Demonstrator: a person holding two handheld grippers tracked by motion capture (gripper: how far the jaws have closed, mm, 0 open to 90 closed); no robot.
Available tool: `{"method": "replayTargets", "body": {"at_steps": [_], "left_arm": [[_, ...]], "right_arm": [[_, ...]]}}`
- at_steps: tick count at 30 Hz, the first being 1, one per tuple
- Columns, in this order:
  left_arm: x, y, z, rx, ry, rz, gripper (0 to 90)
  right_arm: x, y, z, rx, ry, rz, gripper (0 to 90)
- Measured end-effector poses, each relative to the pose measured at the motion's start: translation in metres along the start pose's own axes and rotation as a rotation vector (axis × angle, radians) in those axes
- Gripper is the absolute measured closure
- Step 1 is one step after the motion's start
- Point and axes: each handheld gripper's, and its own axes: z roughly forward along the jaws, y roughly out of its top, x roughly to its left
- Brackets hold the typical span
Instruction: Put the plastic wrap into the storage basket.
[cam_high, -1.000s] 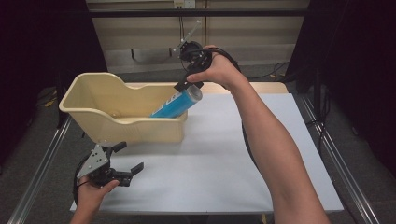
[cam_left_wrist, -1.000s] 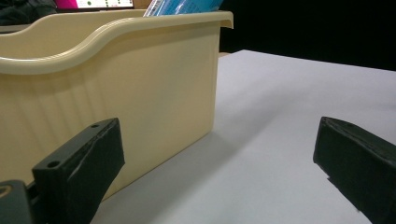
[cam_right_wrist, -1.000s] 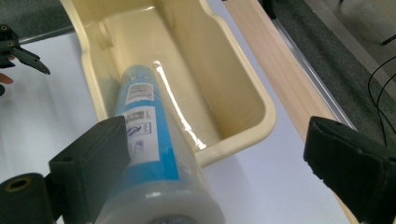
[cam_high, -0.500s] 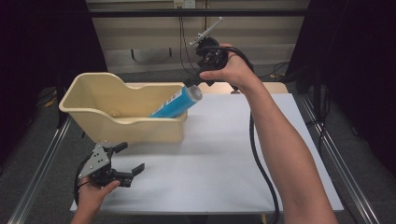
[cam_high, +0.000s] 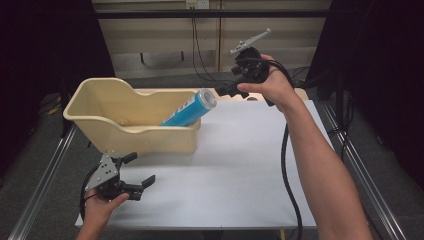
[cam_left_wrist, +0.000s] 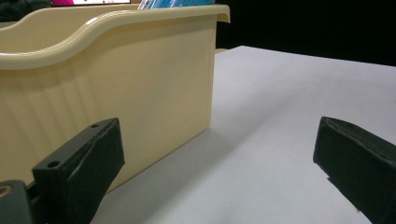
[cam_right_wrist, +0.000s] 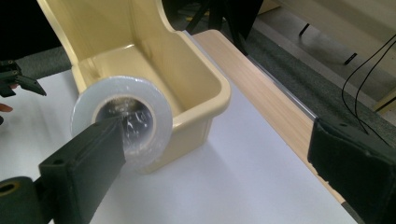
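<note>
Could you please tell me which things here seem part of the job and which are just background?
In play:
blue can, propped in the bin
cream bin
right gripper, open
left gripper, open

Background:
white table sheet
wall cables

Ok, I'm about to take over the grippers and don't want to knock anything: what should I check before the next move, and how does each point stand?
1. Right gripper free of the can: ok, jaws open, held above the table.
2. Can inside the bin: not ok, it leans on the right wall with its top sticking out over the rim.
3. Left gripper empty: ok, jaws open, low by the bin's front wall.
4. Bin flat on the table: ok.
5. Right cable clear of the bin: ok, it hangs along the forearm.
6. Can stable: cannot tell.
</note>
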Motion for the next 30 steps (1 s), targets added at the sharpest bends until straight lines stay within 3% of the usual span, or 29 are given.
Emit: {"method": "replayTargets", "body": {"at_steps": [6, 11, 18, 23, 30], "left_arm": [[0.001, 0.0, 0.001, 0.014, 0.0, 0.014, 1.7], [-0.001, 0.0, 0.0, 0.01, -0.004, 0.013, 1.7], [0.0, 0.0, 0.001, 0.014, -0.004, 0.02, 1.7], [-0.001, 0.0, 0.001, -0.001, -0.003, 0.005, 1.7], [0.0, 0.0, 0.002, -0.003, -0.005, 0.002, 1.7]], "right_arm": [[0.002, -0.022, -0.003, -0.015, -0.013, 0.018, 3.0], [0.001, -0.038, -0.006, -0.065, -0.02, 0.048, 3.5], [0.001, -0.064, -0.008, -0.075, -0.033, 0.068, 3.4], [0.003, -0.08, -0.01, -0.087, -0.035, 0.075, 3.6], [0.002, -0.106, -0.015, -0.121, -0.035, 0.122, 3.8]]}}
